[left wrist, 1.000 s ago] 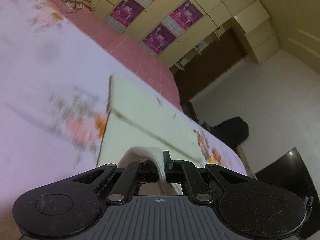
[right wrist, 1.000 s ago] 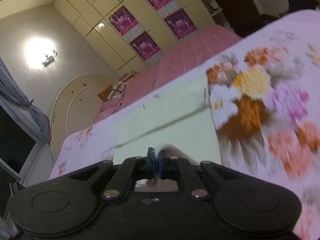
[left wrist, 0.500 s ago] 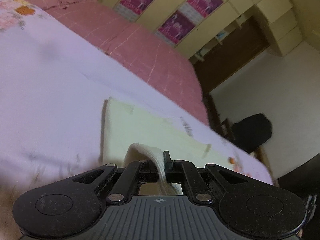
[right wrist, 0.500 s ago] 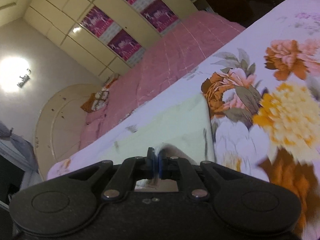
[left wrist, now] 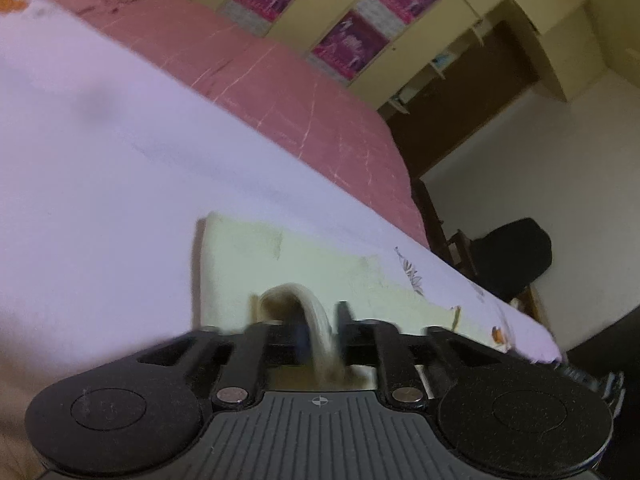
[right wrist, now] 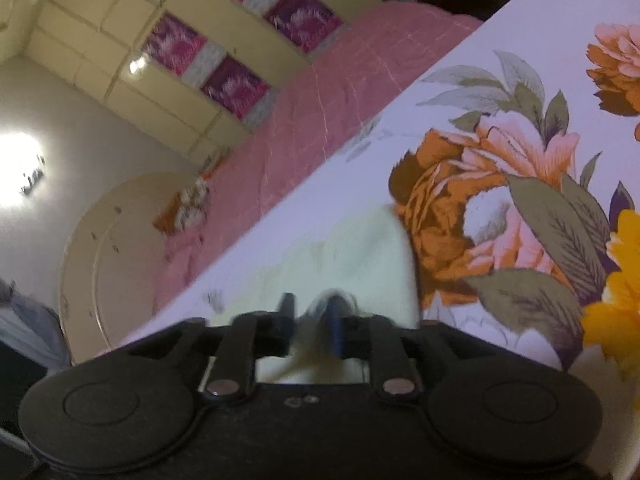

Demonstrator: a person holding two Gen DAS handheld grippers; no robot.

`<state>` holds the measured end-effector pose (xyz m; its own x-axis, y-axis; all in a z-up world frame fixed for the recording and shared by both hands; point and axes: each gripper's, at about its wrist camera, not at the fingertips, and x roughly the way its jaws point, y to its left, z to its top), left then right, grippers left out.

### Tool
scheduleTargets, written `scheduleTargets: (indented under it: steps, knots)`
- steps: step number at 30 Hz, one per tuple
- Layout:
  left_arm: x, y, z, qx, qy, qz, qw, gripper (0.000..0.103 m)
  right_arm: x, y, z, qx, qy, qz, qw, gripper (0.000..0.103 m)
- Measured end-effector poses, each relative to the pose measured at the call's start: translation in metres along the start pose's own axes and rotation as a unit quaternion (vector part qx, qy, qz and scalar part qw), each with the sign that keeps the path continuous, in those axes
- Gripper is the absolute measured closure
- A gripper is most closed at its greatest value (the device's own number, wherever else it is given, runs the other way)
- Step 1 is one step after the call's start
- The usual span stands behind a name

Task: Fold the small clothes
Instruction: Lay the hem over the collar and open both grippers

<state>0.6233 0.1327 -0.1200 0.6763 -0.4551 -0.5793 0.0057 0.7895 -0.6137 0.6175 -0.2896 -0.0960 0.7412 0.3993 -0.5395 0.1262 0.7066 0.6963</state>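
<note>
A small pale yellow-green garment (left wrist: pixel 304 264) lies flat on the lilac flowered bedsheet (left wrist: pixel 100 184); it also shows in the right wrist view (right wrist: pixel 344 256). My left gripper (left wrist: pixel 322 330) has its fingers slightly apart, with a raised fold of the garment's edge (left wrist: pixel 308 308) still between them. My right gripper (right wrist: pixel 312 320) also has its fingers slightly apart around a fold of the garment's edge (right wrist: pixel 316 312) near its right corner. Both grippers are low over the near edge of the garment.
The sheet (right wrist: pixel 520 168) carries large orange and pink flowers to the right. A pink quilt (left wrist: pixel 280 80) covers the bed beyond. A wardrobe with purple posters (left wrist: pixel 348 40) stands behind. A dark chair (left wrist: pixel 512 256) stands past the bed's corner.
Both grippers moved forward and down with the garment's edge, laying it over the rest. Both pairs of fingers, shut before, have parted a little around the cloth.
</note>
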Motion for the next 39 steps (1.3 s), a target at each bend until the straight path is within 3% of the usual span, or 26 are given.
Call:
scheduleTargets:
  steps: [2,3,6,7,13,16,17,18,19,20,24,26,28,31,33,34,35,37,39]
  knots:
    - [-0.008,-0.002,0.002,0.01,-0.029,-0.003,0.9995,0.022,-0.003,-0.002,0.001,0.007,-0.016,0.016,1.0,0.061]
    - [-0.015,-0.005,0.003,0.019,-0.052,0.006,0.9985,0.014,-0.006,-0.002,0.001,0.004,-0.025,0.018,1.0,0.052]
    - [-0.021,-0.009,0.008,0.048,-0.068,-0.006,0.9965,0.012,-0.014,-0.001,0.005,-0.012,-0.04,0.025,0.999,0.053]
    - [-0.019,-0.011,0.01,0.069,-0.062,0.003,0.9957,0.013,-0.017,0.002,0.006,-0.025,-0.04,0.021,0.999,0.055]
    - [0.009,-0.032,0.017,0.188,0.018,0.063,0.98,0.05,-0.008,0.03,0.007,-0.157,-0.006,-0.028,0.987,0.061]
    - [0.011,-0.04,0.014,0.223,0.027,0.085,0.9707,0.067,0.005,0.048,-0.002,-0.244,0.024,-0.088,0.966,0.069]
    - [0.01,-0.041,0.014,0.225,0.025,0.088,0.97,0.081,0.01,0.053,-0.007,-0.266,0.033,-0.106,0.958,0.071]
    - [0.008,-0.043,0.016,0.223,0.021,0.087,0.9707,0.088,0.014,0.057,-0.012,-0.288,0.04,-0.121,0.949,0.081]
    - [0.005,-0.044,0.016,0.22,0.014,0.086,0.9717,0.091,0.016,0.061,-0.016,-0.307,0.043,-0.128,0.942,0.093]
    - [0.004,-0.048,0.019,0.219,0.005,0.088,0.9717,0.092,0.016,0.064,-0.02,-0.318,0.042,-0.127,0.939,0.098]
    - [-0.019,-0.046,0.009,0.206,-0.071,0.063,0.9739,0.092,0.003,0.074,-0.025,-0.338,0.0,-0.122,0.933,0.1]
    - [-0.031,-0.04,0.006,0.181,-0.118,0.037,0.9757,0.092,-0.008,0.078,-0.024,-0.343,-0.032,-0.108,0.932,0.1]
    - [-0.031,-0.031,0.008,0.144,-0.139,0.025,0.9794,0.092,-0.016,0.079,-0.021,-0.341,-0.064,-0.097,0.933,0.1]
    - [-0.001,-0.022,0.015,0.117,-0.076,0.056,0.9886,0.092,-0.006,0.068,-0.011,-0.318,-0.077,-0.108,0.939,0.1]
    - [0.011,-0.024,0.013,0.128,-0.055,0.081,0.9869,0.084,0.012,0.059,-0.006,-0.303,-0.052,-0.132,0.942,0.1]
    - [0.01,-0.027,0.011,0.134,-0.06,0.084,0.9856,0.069,0.018,0.055,-0.007,-0.302,-0.042,-0.139,0.942,0.099]
    - [0.007,-0.029,0.011,0.139,-0.066,0.081,0.9848,0.046,0.022,0.052,-0.009,-0.301,-0.033,-0.144,0.942,0.099]
    - [-0.002,-0.035,0.01,0.153,-0.088,0.077,0.9812,0.021,0.023,0.048,-0.012,-0.304,-0.025,-0.144,0.941,0.096]
    - [-0.006,-0.04,0.013,0.167,-0.094,0.075,0.9785,0.019,0.017,0.047,-0.012,-0.3,-0.027,-0.137,0.944,0.087]
